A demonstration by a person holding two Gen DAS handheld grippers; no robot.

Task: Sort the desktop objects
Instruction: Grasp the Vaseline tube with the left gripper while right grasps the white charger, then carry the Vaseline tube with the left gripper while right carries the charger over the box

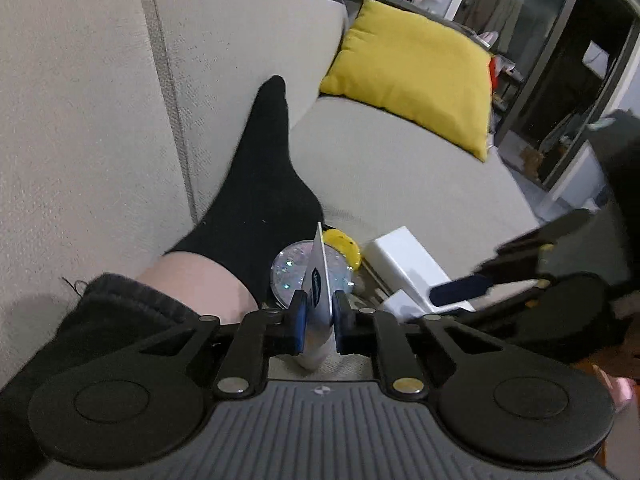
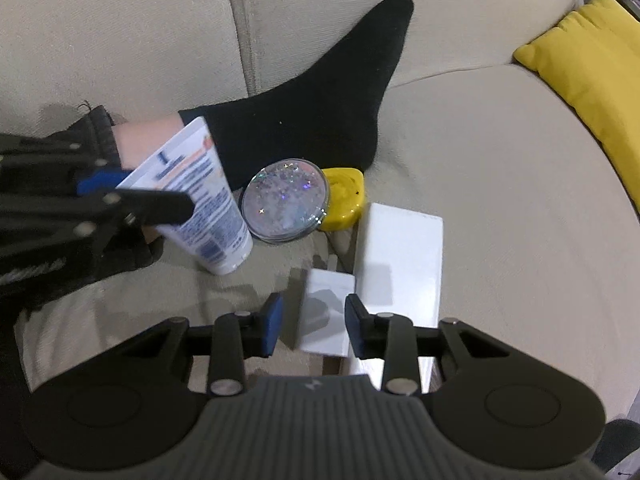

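My left gripper [image 1: 319, 314] is shut on a white tube [image 1: 320, 280] with blue print, held cap-down just above the sofa seat; the tube [image 2: 200, 196] also shows at the left of the right wrist view. My right gripper [image 2: 314, 326] is open, its fingers either side of a small white box [image 2: 326, 320] lying on the seat. A long white box [image 2: 400, 264] lies right of it. A round clear glitter case [image 2: 286, 200] and a yellow round container [image 2: 344, 198] lie behind them.
A leg in a black sock [image 2: 320, 112] rests on the beige sofa [image 2: 500, 220], right behind the objects. A yellow cushion [image 2: 592, 80] leans at the far right. The sofa backrest [image 1: 100, 120] rises at the left.
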